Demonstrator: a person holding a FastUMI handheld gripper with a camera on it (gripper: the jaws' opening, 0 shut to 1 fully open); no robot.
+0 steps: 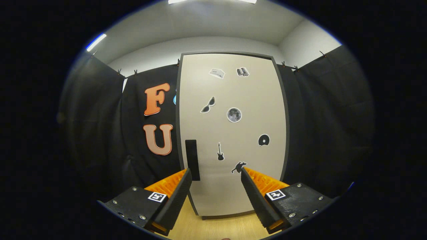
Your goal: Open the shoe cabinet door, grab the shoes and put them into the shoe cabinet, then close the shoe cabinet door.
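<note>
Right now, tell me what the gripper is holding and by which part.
Nothing is held. The gripper is open, its fingers apart and empty, facing the closed pale shoe cabinet door with its black rectangular handle just beyond the left finger.

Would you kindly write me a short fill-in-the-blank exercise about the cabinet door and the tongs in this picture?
1. The shoe cabinet door is ____.
2. The tongs are ____, with nothing between the fingers.
3. The black handle sits near the door's ____ edge, just beyond the left finger.
4. The sticker above the guitar sticker shows a pair of ____.

Missing words: closed; open; left; sunglasses
</note>
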